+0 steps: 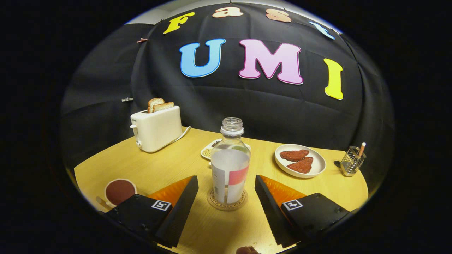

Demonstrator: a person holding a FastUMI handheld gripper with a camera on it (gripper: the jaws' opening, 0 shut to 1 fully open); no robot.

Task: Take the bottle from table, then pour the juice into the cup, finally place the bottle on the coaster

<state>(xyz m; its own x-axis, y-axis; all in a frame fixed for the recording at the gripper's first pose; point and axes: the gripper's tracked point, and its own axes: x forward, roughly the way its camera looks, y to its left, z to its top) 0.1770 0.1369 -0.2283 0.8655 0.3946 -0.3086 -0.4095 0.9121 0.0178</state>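
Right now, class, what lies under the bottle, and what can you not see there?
The bottle stands upright on a round coaster, between the open gripper fingers. The coaster's rim shows; its middle is covered by the bottle's base.

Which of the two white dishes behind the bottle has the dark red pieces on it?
The bigger round plate, beyond the gripper's open fingers near the wire holder. The smaller dish, half hidden behind the bottle, holds small pale bits instead.

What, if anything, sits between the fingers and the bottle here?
Nothing visible. The bottle stands upright on the coaster, in the open gap between the spread fingers, which flank it without touching it. The cup sits off to the left.
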